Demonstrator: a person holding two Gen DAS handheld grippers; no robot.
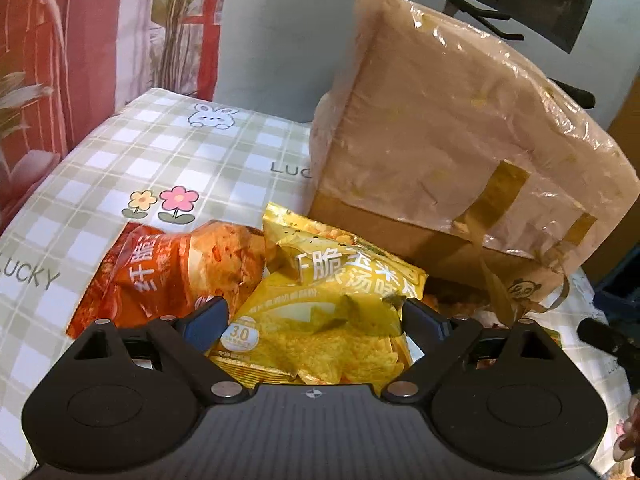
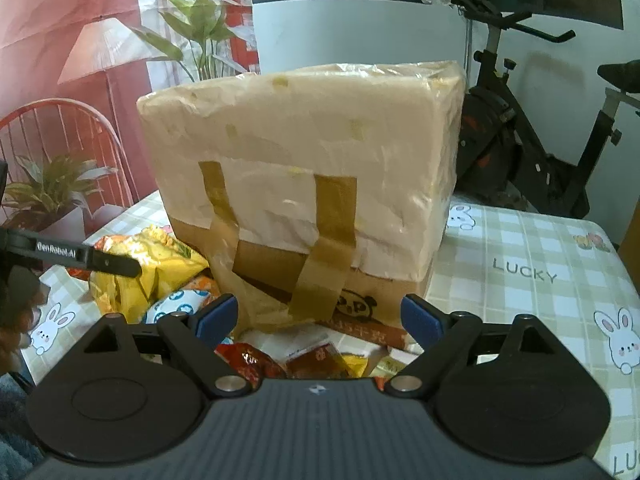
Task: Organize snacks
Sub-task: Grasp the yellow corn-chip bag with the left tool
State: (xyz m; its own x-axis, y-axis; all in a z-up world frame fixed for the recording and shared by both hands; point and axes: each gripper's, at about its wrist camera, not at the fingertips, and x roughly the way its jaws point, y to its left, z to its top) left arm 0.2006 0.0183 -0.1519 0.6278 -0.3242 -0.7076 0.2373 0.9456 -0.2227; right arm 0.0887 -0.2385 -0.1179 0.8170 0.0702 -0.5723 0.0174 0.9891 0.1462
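A yellow snack bag [image 1: 340, 276] lies on the checked tablecloth [image 1: 160, 160], propped against a big cardboard box [image 1: 460, 140] wrapped in clear plastic and brown tape. Next to it on the left lies an orange snack bag [image 1: 176, 268]. My left gripper [image 1: 316, 316] is open, its blue-padded fingers on either side of the yellow bag's lower part. My right gripper [image 2: 320, 316] is open and faces the box [image 2: 304, 168]; small red and brown packets [image 2: 280, 360] lie below its fingers. In the right wrist view the yellow bag [image 2: 160, 264] and one left-gripper finger [image 2: 80, 256] show at the left.
The box stands mid-table and blocks the way across. A blue-and-white packet [image 2: 176, 304] lies by its left corner. Beyond the table are an exercise bike [image 2: 520, 140], a red chair [image 2: 60, 120], a potted plant [image 2: 52, 188] and a red backdrop. Bare cloth [image 2: 540, 248] lies right of the box.
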